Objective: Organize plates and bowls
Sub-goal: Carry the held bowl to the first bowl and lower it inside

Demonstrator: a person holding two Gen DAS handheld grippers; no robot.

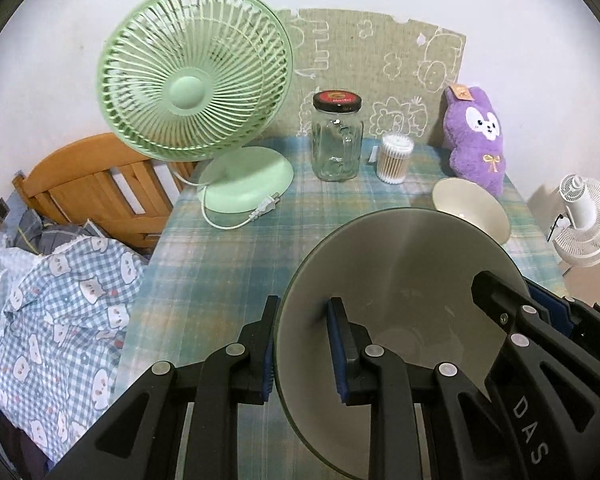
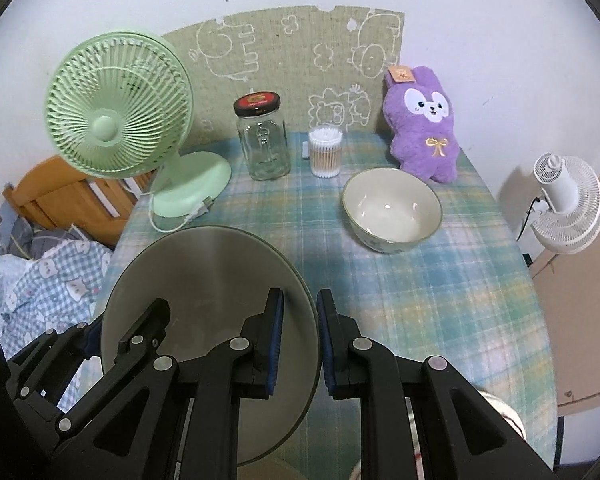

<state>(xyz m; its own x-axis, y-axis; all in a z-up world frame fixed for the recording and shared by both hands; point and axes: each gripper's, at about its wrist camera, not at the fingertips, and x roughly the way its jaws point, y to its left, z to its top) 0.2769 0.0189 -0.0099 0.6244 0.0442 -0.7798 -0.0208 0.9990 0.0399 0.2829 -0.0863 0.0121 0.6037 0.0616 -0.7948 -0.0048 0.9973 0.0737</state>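
Observation:
A wide steel bowl (image 1: 400, 272) (image 2: 208, 276) hangs tilted above the plaid tablecloth, held from both sides. My left gripper (image 1: 306, 344) is shut on its left rim, one finger inside the bowl and one outside. My right gripper (image 2: 300, 340) is shut on the opposite rim in the same way. Each gripper also shows in the other's view: the right one (image 1: 500, 308) at the bowl's right edge, the left one (image 2: 140, 328) at its left edge. A cream ceramic bowl (image 2: 392, 210) (image 1: 472, 208) stands upright on the cloth in front of the purple plush toy.
On the table (image 2: 420, 300) stand a green fan (image 1: 192, 76) with a loose cord, a lidded glass jar (image 1: 336, 140), a tub of cotton swabs (image 1: 396, 158) and a purple plush toy (image 2: 424, 120). A white fan (image 2: 568, 204) is off the right edge, bedding (image 1: 60, 312) at the left.

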